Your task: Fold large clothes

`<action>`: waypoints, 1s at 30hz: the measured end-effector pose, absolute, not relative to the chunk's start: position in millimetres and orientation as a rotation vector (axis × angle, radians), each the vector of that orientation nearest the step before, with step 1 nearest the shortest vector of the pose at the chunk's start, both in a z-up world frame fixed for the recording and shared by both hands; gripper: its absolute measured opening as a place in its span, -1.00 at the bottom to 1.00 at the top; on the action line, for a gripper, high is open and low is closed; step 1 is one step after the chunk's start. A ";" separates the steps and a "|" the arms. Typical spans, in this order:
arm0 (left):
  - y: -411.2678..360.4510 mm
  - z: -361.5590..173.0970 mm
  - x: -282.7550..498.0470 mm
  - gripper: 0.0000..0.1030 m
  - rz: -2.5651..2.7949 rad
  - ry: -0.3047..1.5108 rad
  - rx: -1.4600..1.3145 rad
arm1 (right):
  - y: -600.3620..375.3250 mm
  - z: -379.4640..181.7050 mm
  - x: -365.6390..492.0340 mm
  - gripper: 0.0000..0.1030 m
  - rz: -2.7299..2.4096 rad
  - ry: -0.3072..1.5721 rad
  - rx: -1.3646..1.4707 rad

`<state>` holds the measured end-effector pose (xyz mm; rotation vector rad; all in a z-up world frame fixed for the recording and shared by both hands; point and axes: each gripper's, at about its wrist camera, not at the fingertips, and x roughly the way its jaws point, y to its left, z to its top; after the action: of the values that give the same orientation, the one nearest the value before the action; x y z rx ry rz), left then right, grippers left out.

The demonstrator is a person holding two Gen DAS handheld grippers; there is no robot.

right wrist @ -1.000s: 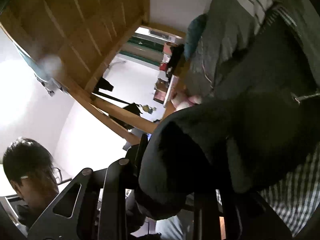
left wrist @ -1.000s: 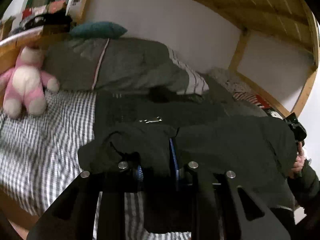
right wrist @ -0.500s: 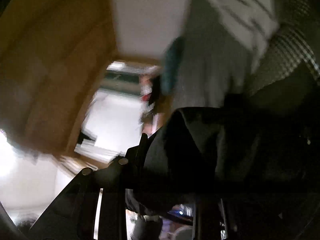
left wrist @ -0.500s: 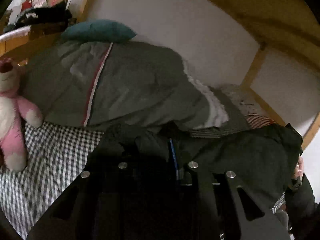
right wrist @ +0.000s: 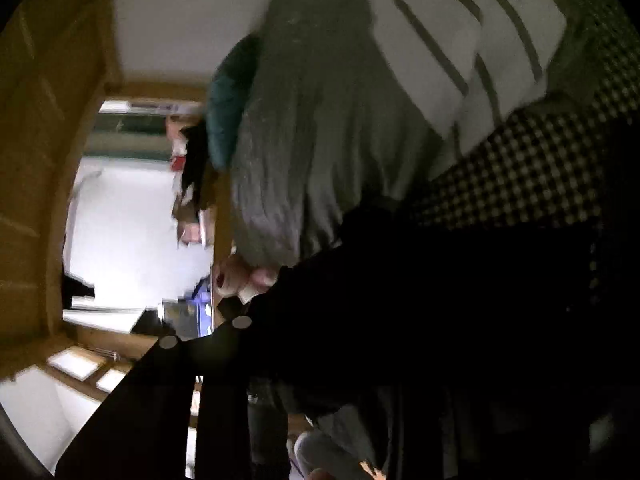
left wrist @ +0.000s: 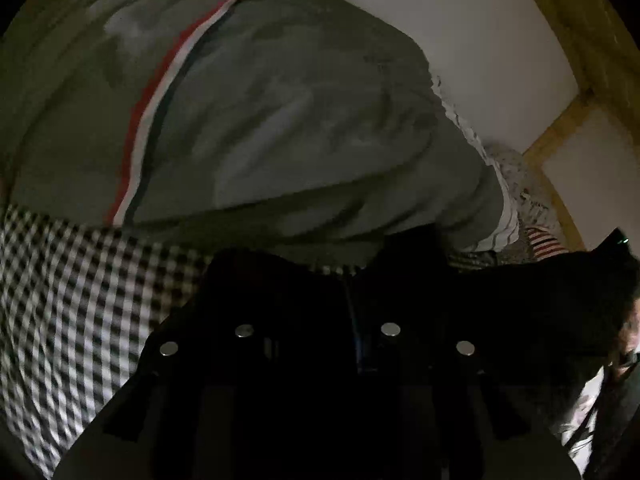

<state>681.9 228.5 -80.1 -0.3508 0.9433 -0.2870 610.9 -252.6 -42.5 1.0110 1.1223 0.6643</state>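
A large dark garment lies on the checked bedsheet and bunches over both grippers. In the left wrist view my left gripper is shut on an edge of the dark garment; its fingertips are buried in the cloth. In the right wrist view the same dark garment covers my right gripper, which is shut on it; only the left finger shows. Both grippers sit low, close to the grey duvet.
A big grey duvet with a red and white stripe fills the far side of the bed, with a teal pillow behind it. A pink plush toy sits at the bed's edge. Wooden bed frame beams run along the wall.
Both grippers have carried the dark garment forward across the bed towards the grey duvet, which now fills the views. The pink toy has slid out of the left view.
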 end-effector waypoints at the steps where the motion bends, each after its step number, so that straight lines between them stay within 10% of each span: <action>1: 227.2 -81.2 682.6 -0.51 -0.284 0.947 -0.341 | -262.3 -36.6 607.5 -0.30 0.668 1.107 0.997; 3: 225.6 -83.7 683.0 -0.51 -0.280 0.952 -0.322 | -295.9 -25.0 604.5 0.11 0.664 1.008 1.045; 4: 225.1 -85.4 682.6 -0.51 -0.272 0.951 -0.318 | -319.7 -18.0 596.2 0.75 0.640 0.912 1.085; 5: 223.6 -87.1 682.3 -0.51 -0.265 0.950 -0.309 | -338.8 -4.5 581.8 0.94 0.584 0.812 1.036; 15: 203.4 -90.4 675.5 -0.53 -0.195 0.897 -0.195 | -100.5 -22.4 516.0 0.93 0.378 0.954 -0.165; 19: 219.9 -77.2 663.9 -0.27 -0.261 0.900 -0.283 | -76.3 -44.5 575.7 0.93 0.270 1.003 -0.093; 21: 227.2 -59.6 648.8 0.54 -0.305 0.838 -0.336 | -81.0 -57.7 608.0 0.93 0.238 1.086 0.004; 23: 233.2 -26.6 621.1 0.89 -0.317 0.735 -0.325 | -93.5 -72.7 636.3 0.93 0.207 1.165 0.129; 27: 224.5 27.4 574.8 0.89 -0.294 0.541 -0.182 | -116.6 -83.5 659.9 0.93 0.175 1.189 0.301; 30: 172.4 4.5 598.0 0.89 -0.433 0.768 -0.129 | -141.4 -75.8 661.6 0.93 0.196 1.110 0.477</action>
<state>598.0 172.4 4.5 -0.1287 0.7682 -0.4334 661.6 -141.4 -75.8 0.4773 1.1105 0.1964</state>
